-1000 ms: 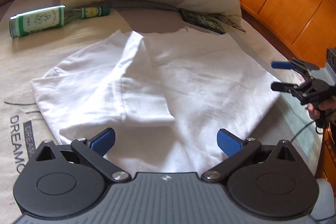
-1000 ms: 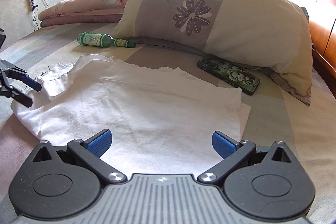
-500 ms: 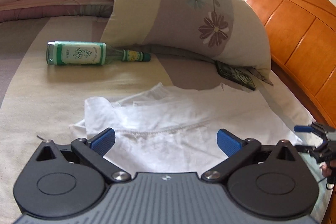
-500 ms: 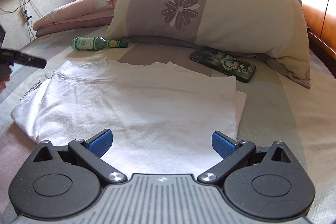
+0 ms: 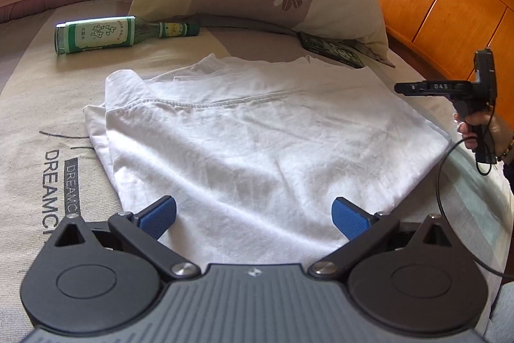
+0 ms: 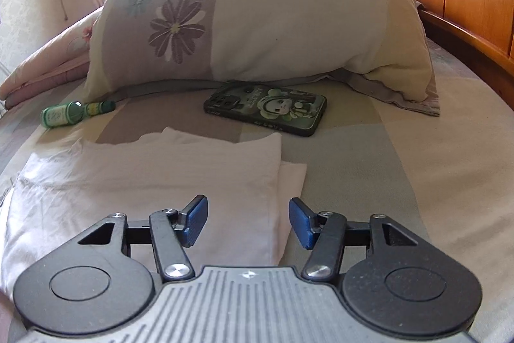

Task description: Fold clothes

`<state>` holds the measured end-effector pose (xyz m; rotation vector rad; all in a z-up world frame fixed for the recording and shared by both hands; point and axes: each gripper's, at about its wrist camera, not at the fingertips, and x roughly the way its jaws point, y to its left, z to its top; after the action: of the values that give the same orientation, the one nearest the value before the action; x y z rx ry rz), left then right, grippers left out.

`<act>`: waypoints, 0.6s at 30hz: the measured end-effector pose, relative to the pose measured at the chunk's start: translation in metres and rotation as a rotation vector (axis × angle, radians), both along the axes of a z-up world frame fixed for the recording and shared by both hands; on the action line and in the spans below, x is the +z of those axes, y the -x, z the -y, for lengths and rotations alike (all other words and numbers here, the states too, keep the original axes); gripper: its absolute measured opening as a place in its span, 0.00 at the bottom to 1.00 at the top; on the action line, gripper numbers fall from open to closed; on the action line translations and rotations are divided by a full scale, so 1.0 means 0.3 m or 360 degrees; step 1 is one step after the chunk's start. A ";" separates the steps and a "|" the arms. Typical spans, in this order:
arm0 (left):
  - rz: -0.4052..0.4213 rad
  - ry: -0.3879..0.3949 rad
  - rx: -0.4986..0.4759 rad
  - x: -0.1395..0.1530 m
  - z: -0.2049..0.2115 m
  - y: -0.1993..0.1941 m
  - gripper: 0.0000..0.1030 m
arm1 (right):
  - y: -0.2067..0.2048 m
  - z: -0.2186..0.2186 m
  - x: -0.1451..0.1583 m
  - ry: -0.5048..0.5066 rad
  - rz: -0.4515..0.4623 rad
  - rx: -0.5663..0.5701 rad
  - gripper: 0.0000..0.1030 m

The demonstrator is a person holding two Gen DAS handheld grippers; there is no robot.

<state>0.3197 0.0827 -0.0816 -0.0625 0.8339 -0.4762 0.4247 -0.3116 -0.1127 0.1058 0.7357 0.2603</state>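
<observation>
A white garment (image 5: 257, 134) lies spread flat on the bed, its sides folded in and a hem seam running across it. My left gripper (image 5: 253, 214) hovers open over its near edge, nothing between the blue pads. My right gripper (image 6: 248, 219) is over the garment's (image 6: 144, 182) right folded edge. Its jaws are closing; the cloth edge lies below the gap and the pads do not press on it. The left wrist view shows the right gripper (image 5: 414, 87) edge-on beside the garment, held by a hand (image 5: 475, 124).
A green glass bottle (image 5: 96, 34) lies on the sheet beyond the garment. A phone in a green case (image 6: 266, 108) rests at the foot of a flowered pillow (image 6: 257, 21). A wooden headboard (image 5: 449, 5) bounds the right side. A black cable (image 5: 440, 182) hangs from the right gripper.
The right gripper has moved right to the garment's right edge, and its jaws have narrowed from wide apart to about half. The left view tipped up, then came back over the garment.
</observation>
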 end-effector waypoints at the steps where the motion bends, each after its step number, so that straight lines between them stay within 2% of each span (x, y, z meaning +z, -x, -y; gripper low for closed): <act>1: 0.0004 -0.0005 0.0002 -0.002 0.002 0.000 0.99 | -0.028 -0.003 -0.009 -0.0002 -0.0004 -0.0002 0.48; 4: 0.0015 -0.0020 0.0006 -0.012 0.007 0.000 1.00 | -0.078 -0.035 -0.043 0.0086 -0.0025 0.0002 0.44; 6: 0.0011 -0.0017 0.0006 -0.021 0.010 0.001 0.99 | -0.090 -0.054 -0.063 0.0131 -0.0032 0.0017 0.37; 7: 0.0013 -0.0022 0.0007 -0.024 0.012 0.002 0.99 | -0.083 -0.055 -0.063 0.0133 -0.0019 0.0020 0.30; 8: 0.0015 -0.0031 0.0003 -0.027 0.013 0.006 0.99 | -0.074 -0.054 -0.060 0.0138 -0.0003 0.0019 0.19; 9: 0.0017 -0.0041 -0.0003 -0.028 0.015 0.010 0.99 | -0.065 -0.054 -0.058 0.0142 0.0012 0.0018 0.15; 14: -0.0015 -0.0120 0.0017 -0.045 0.016 0.035 0.99 | -0.035 -0.050 -0.047 0.0224 0.0057 -0.0060 0.13; 18: -0.0036 -0.0187 0.0001 -0.057 0.013 0.079 0.99 | -0.045 -0.049 -0.053 0.0224 0.0019 -0.0108 0.12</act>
<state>0.2959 0.0790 -0.0988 0.0405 0.8829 -0.4259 0.4381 -0.2969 -0.1286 -0.0045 0.7352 0.1437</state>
